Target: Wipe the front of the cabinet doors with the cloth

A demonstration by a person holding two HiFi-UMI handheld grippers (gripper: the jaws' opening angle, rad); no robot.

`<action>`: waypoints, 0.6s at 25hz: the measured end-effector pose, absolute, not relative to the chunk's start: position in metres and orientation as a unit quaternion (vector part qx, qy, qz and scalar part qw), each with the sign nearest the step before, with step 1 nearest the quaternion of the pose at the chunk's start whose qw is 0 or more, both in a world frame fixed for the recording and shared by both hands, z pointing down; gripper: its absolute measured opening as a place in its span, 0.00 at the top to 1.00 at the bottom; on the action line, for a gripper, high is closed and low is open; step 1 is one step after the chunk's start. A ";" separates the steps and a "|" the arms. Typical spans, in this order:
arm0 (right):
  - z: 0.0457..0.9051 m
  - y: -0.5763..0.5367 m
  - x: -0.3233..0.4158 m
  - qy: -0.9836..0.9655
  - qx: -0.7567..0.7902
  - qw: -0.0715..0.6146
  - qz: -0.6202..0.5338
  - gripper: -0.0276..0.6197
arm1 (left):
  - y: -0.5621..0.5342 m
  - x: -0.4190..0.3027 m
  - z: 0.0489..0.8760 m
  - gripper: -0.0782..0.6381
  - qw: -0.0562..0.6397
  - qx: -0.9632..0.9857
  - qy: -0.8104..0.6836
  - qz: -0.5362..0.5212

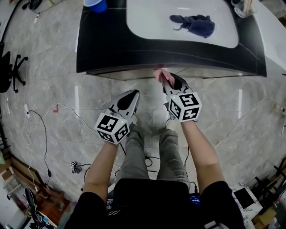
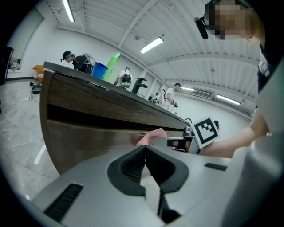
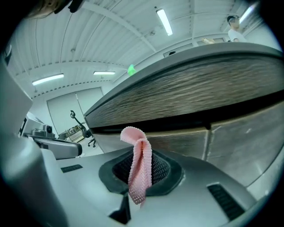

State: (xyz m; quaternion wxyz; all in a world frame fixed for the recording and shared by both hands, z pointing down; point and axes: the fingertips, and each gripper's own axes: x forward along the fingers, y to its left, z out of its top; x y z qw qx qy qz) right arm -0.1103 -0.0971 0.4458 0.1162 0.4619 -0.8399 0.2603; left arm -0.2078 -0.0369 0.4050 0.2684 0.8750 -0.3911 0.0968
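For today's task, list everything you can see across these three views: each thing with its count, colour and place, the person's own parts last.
countertop: one, black, over the cabinet
basin: one, white, set in the countertop
navy cloth: one, lying in the basin
cup: one, blue, countertop's left end
cabinet doors: two showing, grey-brown, under the countertop
office chair: one, black, floor at far left
pink cloth: one, in the right gripper
left gripper: grey, shut, empty
right gripper: grey, shut on the cloth, near the cabinet

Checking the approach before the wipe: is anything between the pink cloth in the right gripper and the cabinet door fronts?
Nothing visible. The pink cloth, clamped in the right gripper, faces the cabinet doors directly, with no object between. The left gripper is off to the side, shut and empty.
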 end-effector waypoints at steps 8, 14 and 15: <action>0.448 -0.100 -0.037 -0.820 0.493 0.104 0.271 0.89 | -0.045 -0.146 0.412 0.88 0.270 0.881 -0.379 0.093; 0.451 -0.089 -0.016 -0.824 0.485 0.109 0.271 0.89 | -0.045 -0.112 0.416 0.88 0.277 0.883 -0.371 0.082; 0.450 -0.087 -0.017 -0.825 0.482 0.107 0.273 0.89 | -0.044 -0.110 0.416 0.88 0.277 0.883 -0.370 0.082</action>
